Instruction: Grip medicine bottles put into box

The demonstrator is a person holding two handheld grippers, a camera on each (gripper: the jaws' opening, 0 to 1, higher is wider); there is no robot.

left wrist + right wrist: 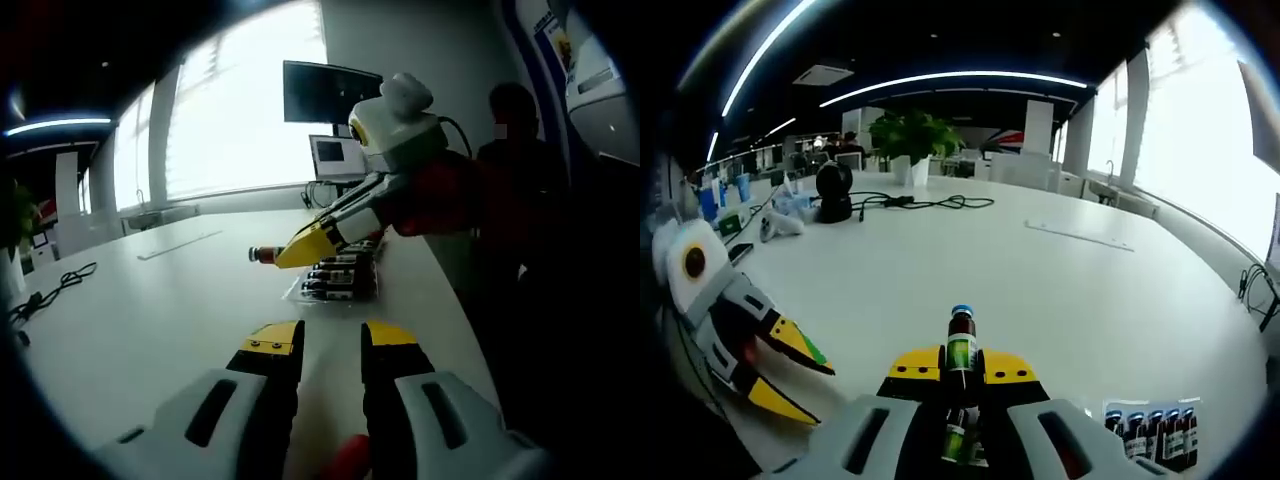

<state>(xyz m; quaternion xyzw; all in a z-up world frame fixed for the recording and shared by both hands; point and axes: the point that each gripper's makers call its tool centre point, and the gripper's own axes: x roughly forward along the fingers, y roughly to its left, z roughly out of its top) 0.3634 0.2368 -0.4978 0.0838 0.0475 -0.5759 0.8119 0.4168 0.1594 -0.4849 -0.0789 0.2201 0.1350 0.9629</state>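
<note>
In the right gripper view my right gripper (960, 368) is shut on a dark medicine bottle (961, 345) with a green label and blue cap, held above the white table (1040, 290). The left gripper view shows the same bottle (263, 254) sticking out of the right gripper (305, 243), above a clear box (340, 277) holding several dark bottles. That box (1150, 432) also lies at the lower right of the right gripper view. My left gripper (332, 340) stands open over the table with nothing between its jaws. From the right gripper view, the left gripper (812, 392) appears at the left, its jaws apart.
A person in dark clothes (515, 170) stands by the table's far side, near a monitor (325, 92) and a laptop (335, 155). Black cables (910, 203), a potted plant (912, 140), a black device (833, 192) and small items (730, 200) sit at the far end of the table.
</note>
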